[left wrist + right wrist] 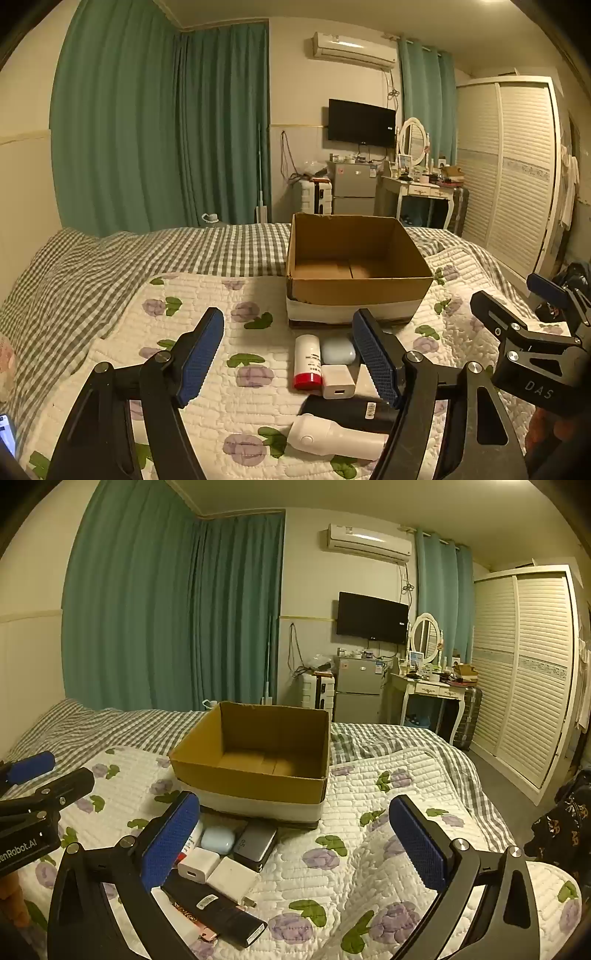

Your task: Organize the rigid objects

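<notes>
An open, empty cardboard box (354, 284) (255, 775) stands on the quilted bed. In front of it lies a cluster of small objects: a white tube with a red cap (307, 363), a pale blue earbud case (338, 350) (218, 839), a white charger cube (338, 381) (197, 866), a second white adapter (232, 880), a grey power bank (256, 843), a flat black box (351, 410) (218, 908) and a white handheld device (332, 437). My left gripper (288, 356) is open and empty above them. My right gripper (295, 843) is open and empty, right of the cluster.
The floral quilt (369, 867) lies over a checked sheet (147, 251). Green curtains, a wall TV, a small fridge (358, 690), a dressing table (432, 690) and a white wardrobe (524, 672) stand beyond the bed. A phone screen (6, 435) shows at the left edge.
</notes>
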A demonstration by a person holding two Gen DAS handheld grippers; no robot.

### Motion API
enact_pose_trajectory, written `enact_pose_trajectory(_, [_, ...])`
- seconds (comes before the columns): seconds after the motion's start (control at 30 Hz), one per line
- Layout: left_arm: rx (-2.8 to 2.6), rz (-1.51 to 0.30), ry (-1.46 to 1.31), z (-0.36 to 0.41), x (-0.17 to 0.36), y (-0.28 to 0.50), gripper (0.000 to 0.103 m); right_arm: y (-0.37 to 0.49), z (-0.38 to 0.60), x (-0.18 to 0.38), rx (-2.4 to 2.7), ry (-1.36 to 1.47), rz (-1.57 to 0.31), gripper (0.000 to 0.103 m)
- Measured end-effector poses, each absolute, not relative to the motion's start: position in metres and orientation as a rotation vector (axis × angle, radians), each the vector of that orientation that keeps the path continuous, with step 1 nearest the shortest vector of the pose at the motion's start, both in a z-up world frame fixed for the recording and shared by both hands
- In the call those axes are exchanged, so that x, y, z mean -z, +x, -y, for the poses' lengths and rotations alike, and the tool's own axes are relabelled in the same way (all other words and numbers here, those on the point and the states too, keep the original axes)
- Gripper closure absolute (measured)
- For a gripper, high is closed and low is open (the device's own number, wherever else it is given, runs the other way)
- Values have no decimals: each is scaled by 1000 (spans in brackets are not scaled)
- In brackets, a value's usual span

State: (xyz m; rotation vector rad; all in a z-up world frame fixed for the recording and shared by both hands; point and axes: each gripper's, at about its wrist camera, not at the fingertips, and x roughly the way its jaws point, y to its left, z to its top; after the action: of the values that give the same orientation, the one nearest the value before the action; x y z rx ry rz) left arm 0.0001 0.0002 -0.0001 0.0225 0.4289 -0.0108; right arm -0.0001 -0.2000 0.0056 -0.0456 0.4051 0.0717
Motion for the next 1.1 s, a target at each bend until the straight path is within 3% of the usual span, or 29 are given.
enact_pose_trajectory(1.1, [11,-474,10,-3,9,4,28,0,199,6,-78,-48,-422,0])
